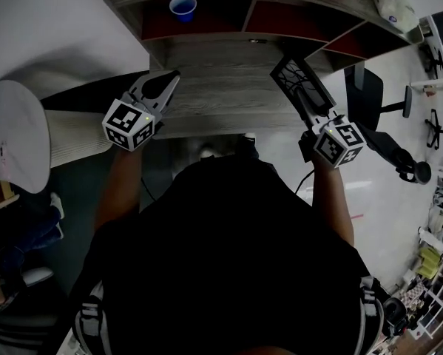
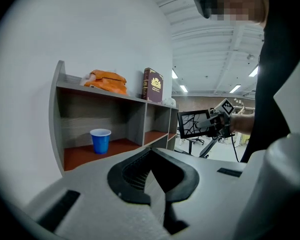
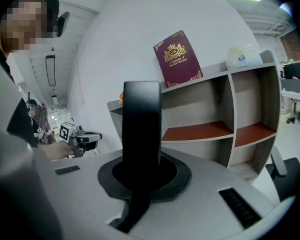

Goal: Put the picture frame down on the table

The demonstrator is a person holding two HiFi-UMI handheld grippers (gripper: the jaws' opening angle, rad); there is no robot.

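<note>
The picture frame (image 1: 298,79) is black with a white cracked-line pattern. It hangs over the right part of the grey wooden table (image 1: 221,87), with my right gripper (image 1: 314,108) shut on its lower edge. In the right gripper view the frame (image 3: 141,129) stands edge-on as a black bar between the jaws of the right gripper (image 3: 142,176). The left gripper view shows the frame (image 2: 192,124) held upright in the air. My left gripper (image 1: 168,80) is shut and holds nothing; it hovers over the table's left part. Its jaws (image 2: 152,159) meet with no gap.
A grey shelf unit (image 1: 243,21) with red-brown floors stands at the table's back. It holds a blue cup (image 2: 100,140), a maroon book (image 3: 179,59) and an orange bundle (image 2: 105,80) on top. A black office chair (image 1: 376,117) stands to the right, a white round object (image 1: 14,135) to the left.
</note>
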